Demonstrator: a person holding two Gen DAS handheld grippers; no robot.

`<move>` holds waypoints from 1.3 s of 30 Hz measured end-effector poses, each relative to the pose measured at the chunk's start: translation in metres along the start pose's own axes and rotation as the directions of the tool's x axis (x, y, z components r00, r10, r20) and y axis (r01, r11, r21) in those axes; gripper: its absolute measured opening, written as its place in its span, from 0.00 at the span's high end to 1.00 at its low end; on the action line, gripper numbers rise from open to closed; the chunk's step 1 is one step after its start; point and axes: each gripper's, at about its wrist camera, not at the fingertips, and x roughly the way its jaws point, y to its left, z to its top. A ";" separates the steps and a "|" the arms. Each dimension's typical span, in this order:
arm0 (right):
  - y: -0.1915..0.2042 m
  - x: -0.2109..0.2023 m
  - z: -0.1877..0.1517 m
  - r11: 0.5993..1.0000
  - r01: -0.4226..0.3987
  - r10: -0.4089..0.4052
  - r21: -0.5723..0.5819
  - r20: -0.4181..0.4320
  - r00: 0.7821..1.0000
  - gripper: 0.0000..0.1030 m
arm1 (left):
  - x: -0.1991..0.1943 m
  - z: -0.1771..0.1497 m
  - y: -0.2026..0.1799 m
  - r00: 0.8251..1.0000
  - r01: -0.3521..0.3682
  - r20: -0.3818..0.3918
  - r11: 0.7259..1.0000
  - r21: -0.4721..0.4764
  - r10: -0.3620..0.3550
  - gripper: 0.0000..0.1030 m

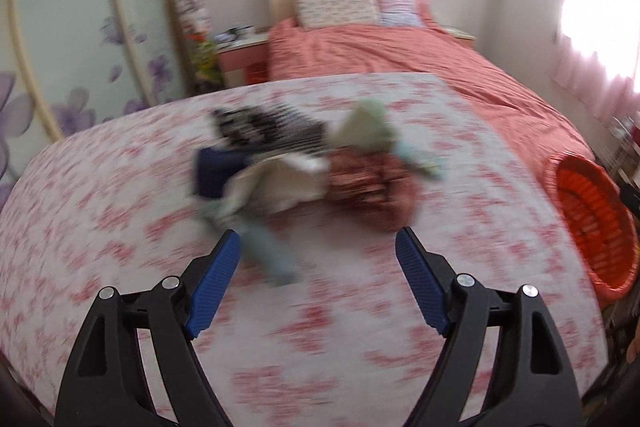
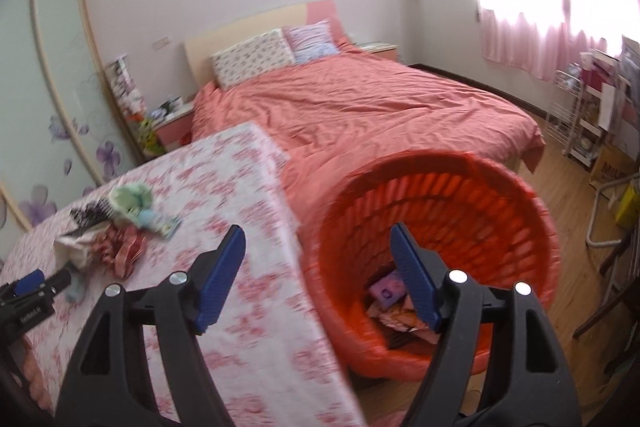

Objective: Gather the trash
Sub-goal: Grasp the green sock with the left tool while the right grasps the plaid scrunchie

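A blurred pile of trash (image 1: 304,167) lies on the table with the pink flowered cloth (image 1: 120,227): crumpled wrappers, a black-and-white packet, a dark blue piece, a reddish bag and a pale green piece. My left gripper (image 1: 318,247) is open and empty just short of the pile. The pile also shows in the right wrist view (image 2: 116,231). My right gripper (image 2: 318,243) is open and empty above the near rim of the orange basket (image 2: 500,195), which holds some wrappers (image 2: 394,303). The left gripper shows at the left edge (image 2: 36,287).
The orange basket (image 1: 592,219) stands at the table's right edge, against the bed with the salmon cover (image 2: 360,107). A nightstand (image 1: 244,59) and a wardrobe with flower print (image 1: 80,67) are to the left. A rack (image 2: 580,115) and boxes stand on the wooden floor at right.
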 end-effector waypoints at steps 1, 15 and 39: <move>0.009 0.003 -0.003 1.000 -0.010 0.010 -0.013 -0.011 1.000 0.29 | 0.004 -0.002 0.011 1.000 -0.017 -0.009 1.000 -0.017 0.017 0.23; 0.112 0.034 -0.032 0.980 -0.135 0.117 -0.145 -0.125 0.985 0.29 | 0.070 0.003 0.060 0.989 -0.050 -0.146 0.983 -0.177 0.024 0.51; 0.245 0.112 -0.045 0.940 -0.194 0.104 -0.281 -0.305 0.946 0.72 | 0.069 -0.012 0.135 0.989 -0.035 -0.149 0.980 -0.198 0.006 0.59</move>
